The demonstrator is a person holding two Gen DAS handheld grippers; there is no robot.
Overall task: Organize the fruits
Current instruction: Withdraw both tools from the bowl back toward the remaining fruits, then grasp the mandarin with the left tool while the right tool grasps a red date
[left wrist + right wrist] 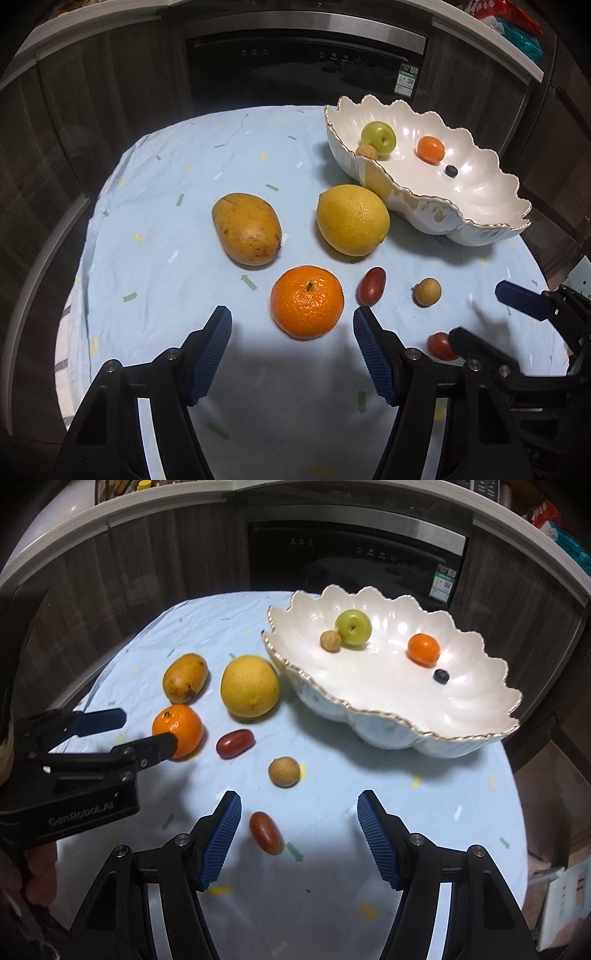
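A white scalloped bowl (480, 206) (369, 716) at the back right holds a green apple (353, 627), a walnut (330, 641), a small orange (423, 648) and a blueberry (440, 675). On the cloth lie a mango (246, 229), a yellow grapefruit (352, 220), a large orange (307, 301), a red date (371, 286), a longan (427, 291) and a cherry tomato (266, 832). My left gripper (291, 325) is open just in front of the large orange. My right gripper (299, 812) is open above the cherry tomato.
The round table wears a light blue cloth (166, 184). A dark oven (306, 62) and wood cabinets stand behind it. The left gripper also shows in the right wrist view (144, 727), its fingers beside the large orange (183, 727).
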